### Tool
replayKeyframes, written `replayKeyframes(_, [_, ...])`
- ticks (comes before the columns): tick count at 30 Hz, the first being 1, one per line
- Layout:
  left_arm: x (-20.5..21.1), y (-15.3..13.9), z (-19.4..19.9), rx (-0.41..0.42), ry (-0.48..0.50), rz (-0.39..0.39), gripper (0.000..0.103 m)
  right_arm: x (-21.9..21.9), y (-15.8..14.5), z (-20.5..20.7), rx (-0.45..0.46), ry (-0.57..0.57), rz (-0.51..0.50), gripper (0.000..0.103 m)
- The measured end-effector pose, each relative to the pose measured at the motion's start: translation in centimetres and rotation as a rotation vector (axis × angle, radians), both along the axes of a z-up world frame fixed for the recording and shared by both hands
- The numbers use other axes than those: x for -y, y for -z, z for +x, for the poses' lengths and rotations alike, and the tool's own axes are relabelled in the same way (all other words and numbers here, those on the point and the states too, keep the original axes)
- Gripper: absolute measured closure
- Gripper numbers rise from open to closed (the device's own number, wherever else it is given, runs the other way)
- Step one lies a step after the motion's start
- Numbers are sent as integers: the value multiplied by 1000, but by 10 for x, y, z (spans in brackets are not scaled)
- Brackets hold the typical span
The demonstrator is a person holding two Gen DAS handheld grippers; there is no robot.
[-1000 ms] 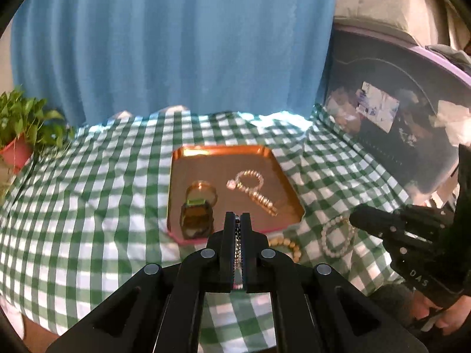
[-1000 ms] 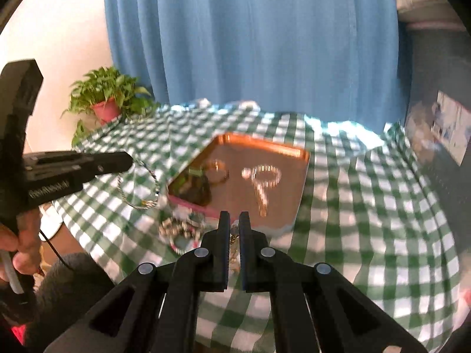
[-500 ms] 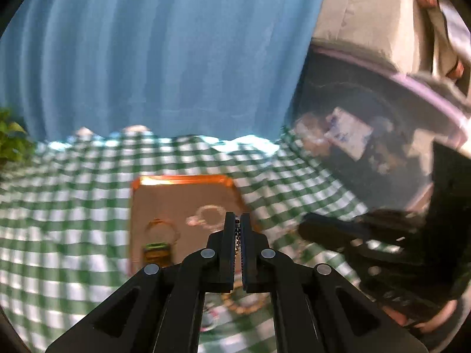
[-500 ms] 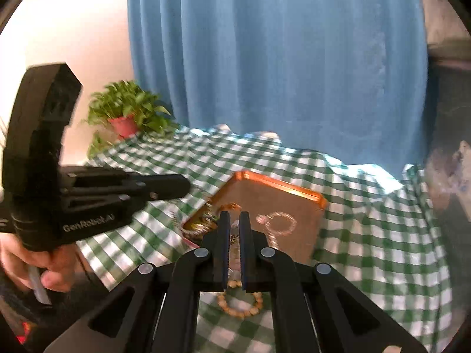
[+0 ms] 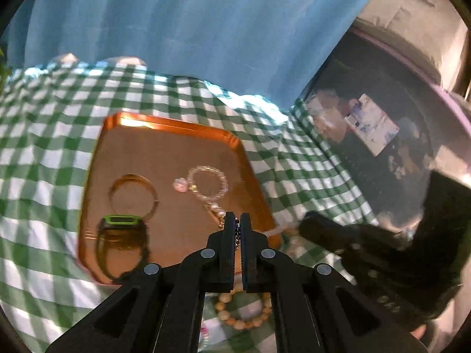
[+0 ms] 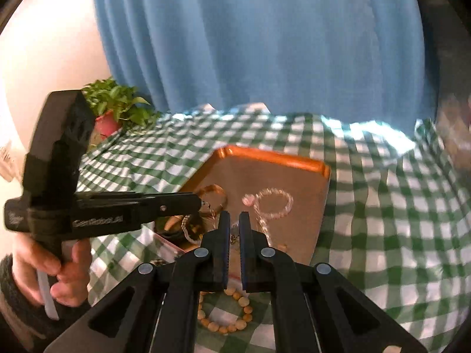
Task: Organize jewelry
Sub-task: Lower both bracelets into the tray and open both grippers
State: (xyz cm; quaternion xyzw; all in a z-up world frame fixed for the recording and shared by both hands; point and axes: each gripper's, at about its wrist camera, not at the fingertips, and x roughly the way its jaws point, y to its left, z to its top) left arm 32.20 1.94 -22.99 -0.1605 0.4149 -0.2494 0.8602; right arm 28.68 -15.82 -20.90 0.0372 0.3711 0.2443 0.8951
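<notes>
Both tongs (image 5: 238, 220) (image 6: 231, 220) pinch a thin chain (image 6: 188, 229) above the copper tray (image 5: 176, 126).

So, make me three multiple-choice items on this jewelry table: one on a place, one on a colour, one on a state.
1. The wooden bead bracelet lies:
A. in the tray
B. on the cloth, at the tray's near edge
C. in the plant pot

2. The checked cloth is:
A. red and white
B. plain blue
C. green and white

3. The left gripper is:
A. wide open
B. shut on a thin chain
C. out of view

Key: 1 B, the beads rest on the checks outside the copper tray. 2 C, green and white squares show. 3 B, the thin chain sits between closed fingers.
</notes>
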Motion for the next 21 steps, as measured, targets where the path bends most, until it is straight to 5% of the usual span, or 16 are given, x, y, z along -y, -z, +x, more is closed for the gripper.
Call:
replayKeyframes(5, [-7, 2, 9, 0, -6, -93, 100, 2, 20, 17, -37, 29, 53, 98])
replayKeyframes(13, [17, 56, 13, -65, -49, 321, 100, -4, 60, 31, -172, 10, 32, 98])
replayKeyframes(16, [26, 70, 9, -50, -51, 403, 100, -4, 72, 27, -196, 38, -13, 98])
replayKeyframes(21, [26, 74, 6, -67, -68, 413, 94, -4, 84, 28, -225, 88, -95, 98])
